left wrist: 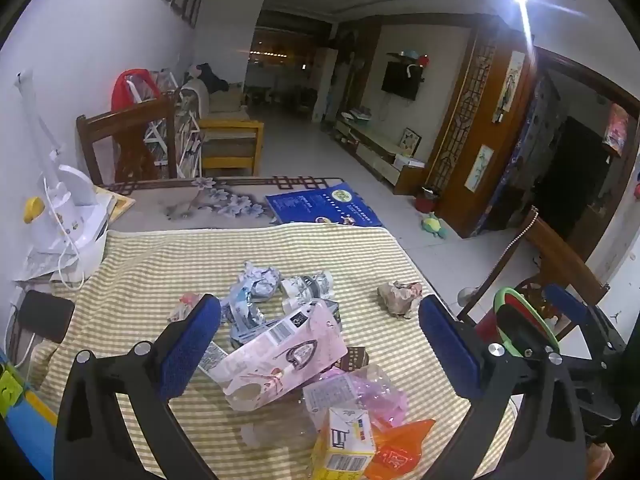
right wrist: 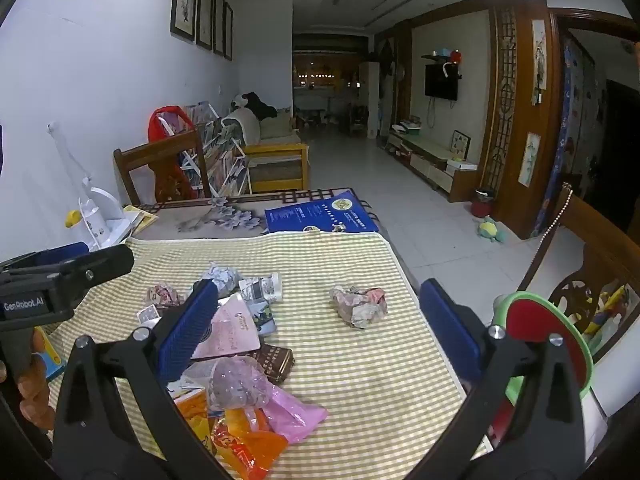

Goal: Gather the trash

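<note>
Both sets of tongs are spread wide and grip nothing. The left tongs point(left wrist: 320, 344) hover over the trash pile on the striped worktop point(left wrist: 160, 264). Nearest, at 6 o'clock in the left view, lie a yellow carton point(left wrist: 344, 444) and an orange wrapper point(left wrist: 400, 448). Between the pads sits a pink printed carton point(left wrist: 280, 356); beyond it, at 12 o'clock, is crumpled blue-white paper point(left wrist: 256, 284). The right tongs point(right wrist: 320, 328) hover above the cloth. A separate crumpled paper ball point(right wrist: 360, 305) lies apart from the pile at 12 o'clock between their pads. A red bin with green rim point(right wrist: 548, 340) stands at 3 o'clock, off the worktop edge.
</note>
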`<control>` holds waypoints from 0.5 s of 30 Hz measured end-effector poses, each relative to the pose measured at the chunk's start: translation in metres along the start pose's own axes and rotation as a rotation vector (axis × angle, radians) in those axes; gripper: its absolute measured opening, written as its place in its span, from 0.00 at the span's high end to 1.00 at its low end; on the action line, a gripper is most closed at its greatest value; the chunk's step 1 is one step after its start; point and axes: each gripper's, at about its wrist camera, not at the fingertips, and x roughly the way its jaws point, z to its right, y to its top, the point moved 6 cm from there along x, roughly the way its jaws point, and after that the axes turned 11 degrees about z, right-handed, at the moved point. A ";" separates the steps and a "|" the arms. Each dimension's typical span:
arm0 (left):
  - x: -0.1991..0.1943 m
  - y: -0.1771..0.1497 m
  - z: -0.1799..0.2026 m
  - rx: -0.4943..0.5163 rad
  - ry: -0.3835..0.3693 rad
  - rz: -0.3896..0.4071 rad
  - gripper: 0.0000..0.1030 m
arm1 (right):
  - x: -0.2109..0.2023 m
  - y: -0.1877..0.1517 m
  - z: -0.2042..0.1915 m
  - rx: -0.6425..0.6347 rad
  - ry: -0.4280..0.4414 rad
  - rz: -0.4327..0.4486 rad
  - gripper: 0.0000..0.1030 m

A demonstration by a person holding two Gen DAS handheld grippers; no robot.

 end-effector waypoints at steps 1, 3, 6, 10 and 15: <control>-0.001 0.000 0.001 0.002 0.002 0.003 0.08 | 0.000 0.000 0.002 -0.002 -0.001 0.005 0.03; 0.003 -0.001 -0.008 -0.022 0.000 -0.029 0.08 | 0.004 -0.001 0.003 -0.020 -0.005 -0.017 0.03; 0.008 -0.003 -0.015 -0.025 0.013 -0.051 0.08 | 0.002 -0.002 0.002 -0.011 -0.005 -0.020 0.03; 0.011 -0.009 -0.013 -0.009 0.030 -0.047 0.08 | 0.004 -0.001 0.000 0.000 -0.008 -0.026 0.03; 0.010 -0.009 -0.012 -0.008 0.032 -0.044 0.08 | 0.007 -0.008 -0.003 0.016 -0.001 -0.036 0.04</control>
